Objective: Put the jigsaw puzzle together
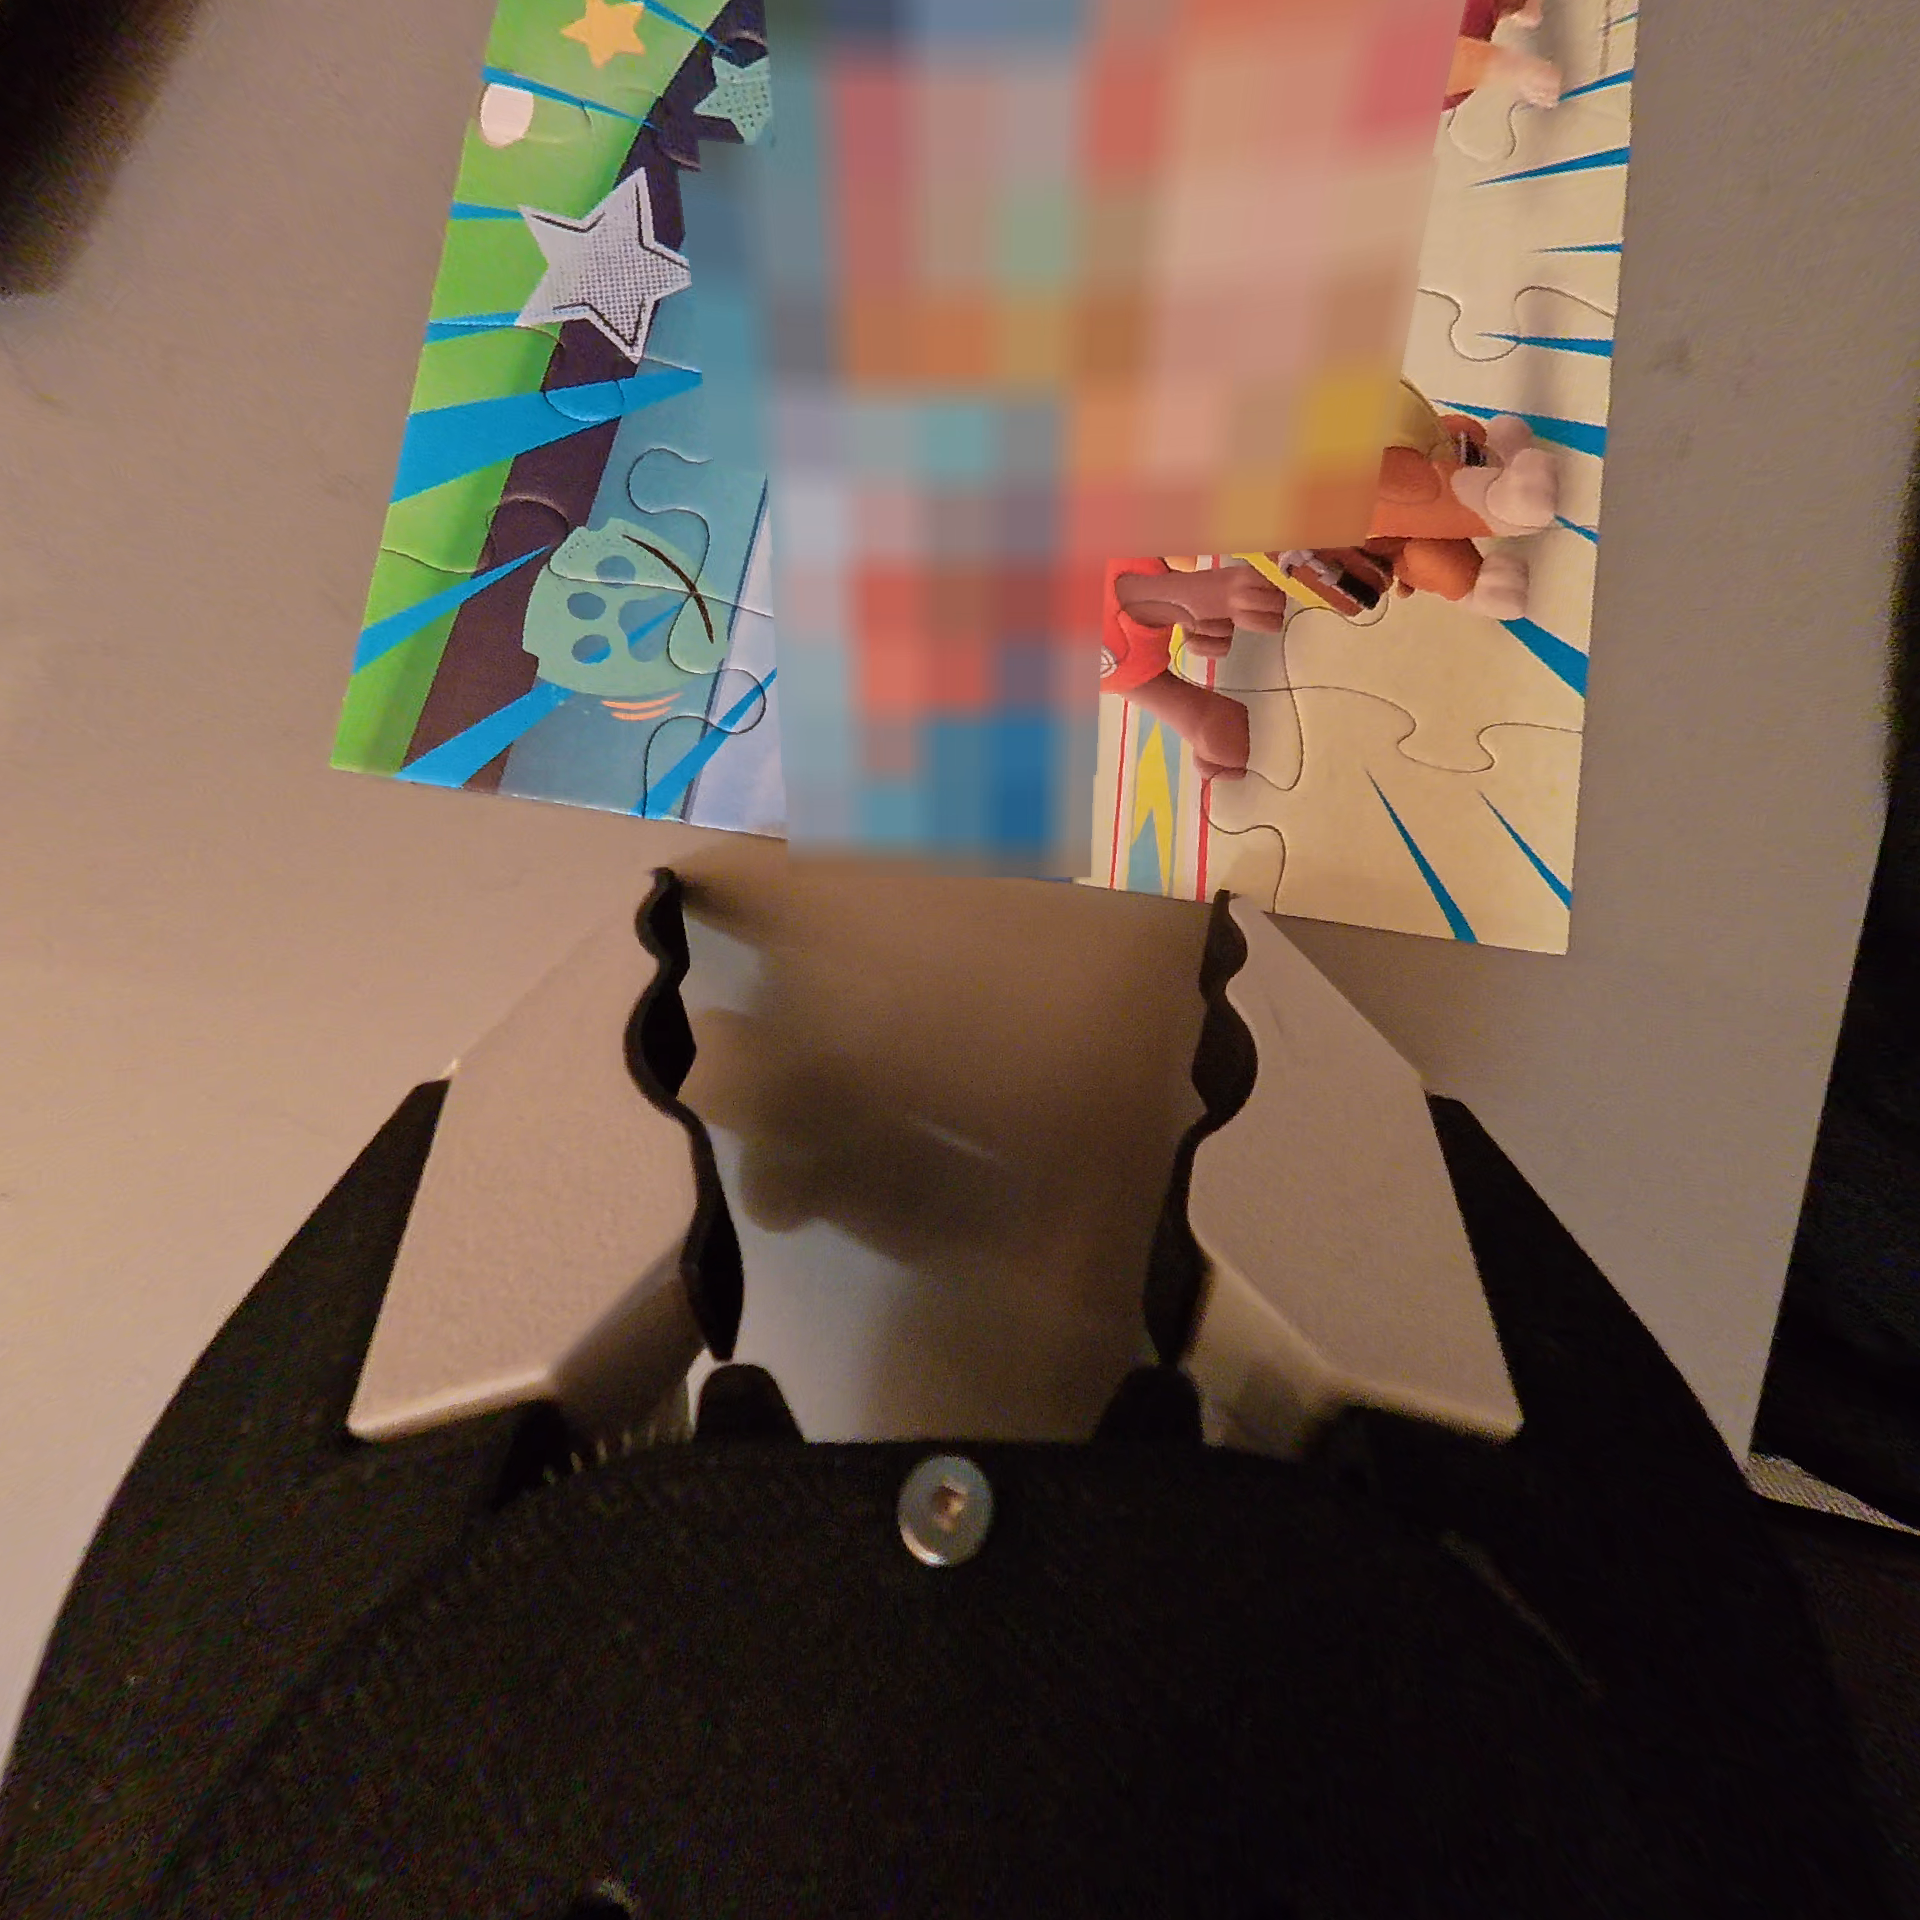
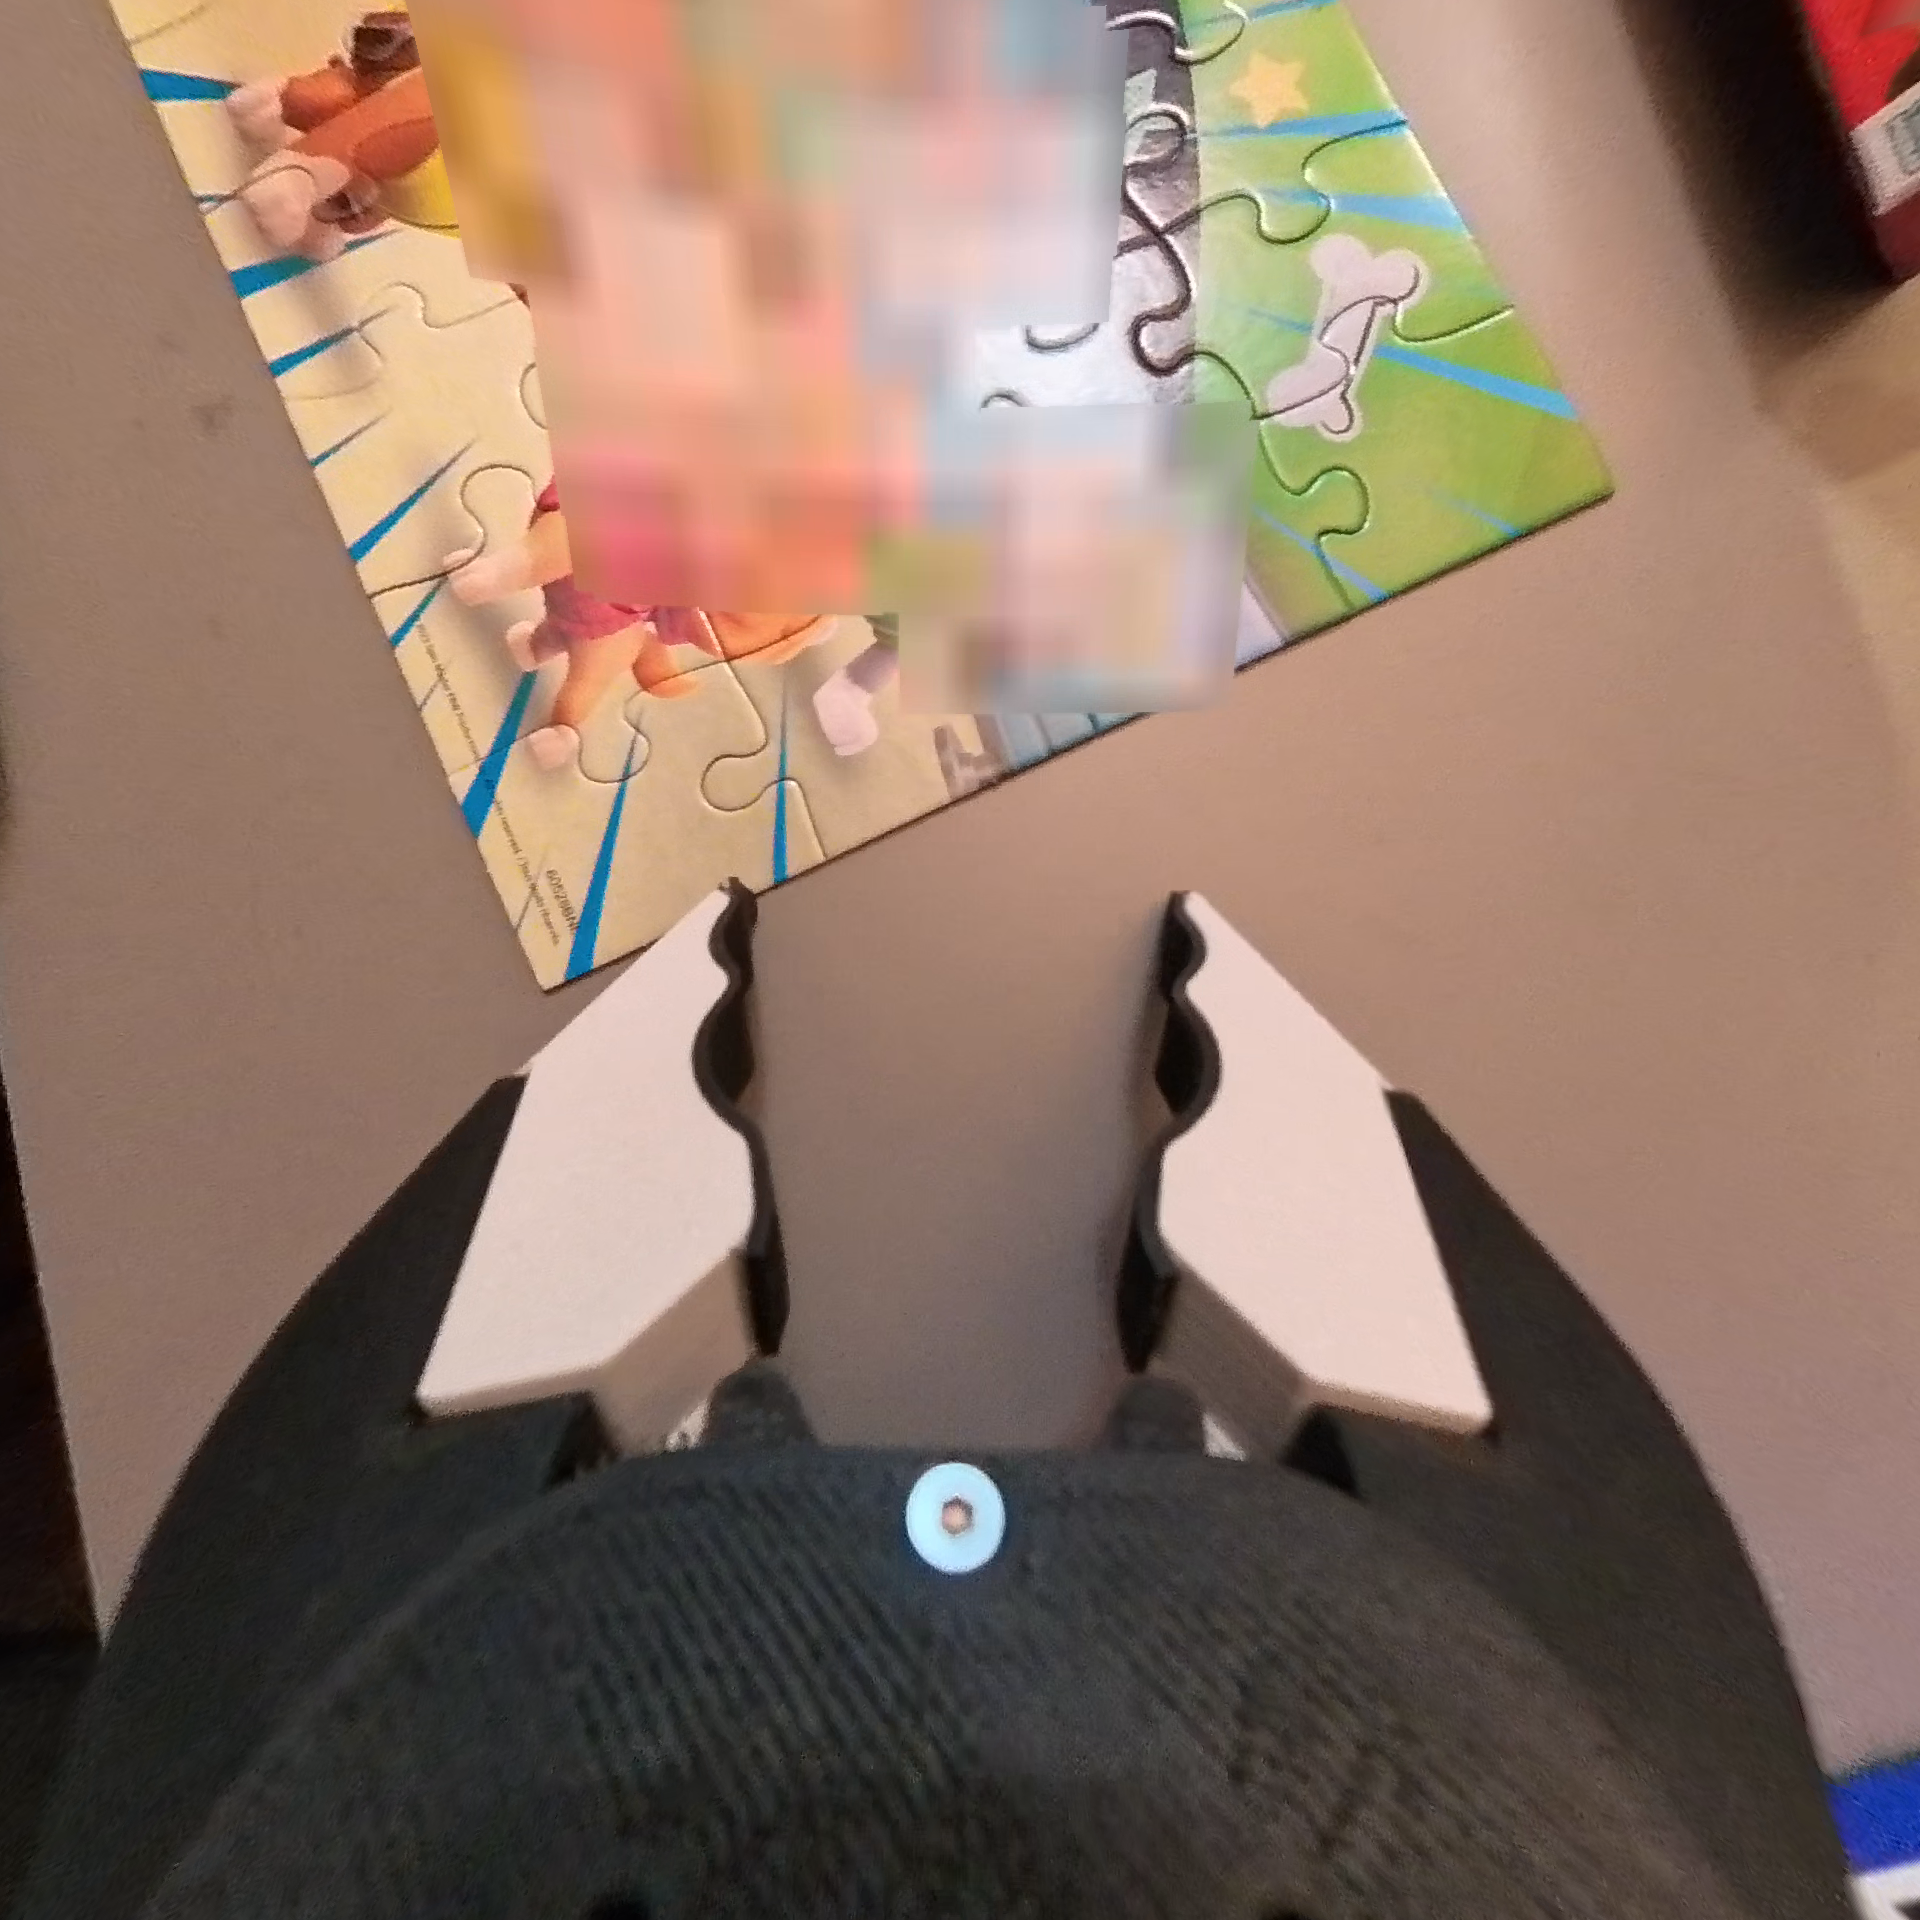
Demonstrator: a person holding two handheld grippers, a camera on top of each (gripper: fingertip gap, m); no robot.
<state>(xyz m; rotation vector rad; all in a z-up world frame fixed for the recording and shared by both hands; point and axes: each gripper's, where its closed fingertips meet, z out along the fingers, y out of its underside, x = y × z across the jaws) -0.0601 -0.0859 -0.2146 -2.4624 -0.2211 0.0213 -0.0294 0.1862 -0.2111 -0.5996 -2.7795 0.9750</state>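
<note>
An assembled cartoon jigsaw puzzle [image 1: 1403, 748] lies flat on a grey-beige table [image 1: 208, 727]. My left gripper [image 1: 940, 883] is open and empty, its fingertips just short of the puzzle's near edge. In the right wrist view the same puzzle [image 2: 665, 790] lies turned at an angle, with its green side [image 2: 1434, 343] at the right. My right gripper [image 2: 956, 899] is open and empty, its left fingertip [image 2: 732, 914] close to the puzzle's near corner, and bare table between the pads.
A red box [image 2: 1870, 125] shows at the top right of the right wrist view. A blue and white object [image 2: 1875, 1823] sits at that view's lower right edge. A dark edge [image 1: 1860, 1091] borders the table at the right of the left wrist view. Tip to tip, the grippers are about 30 cm apart.
</note>
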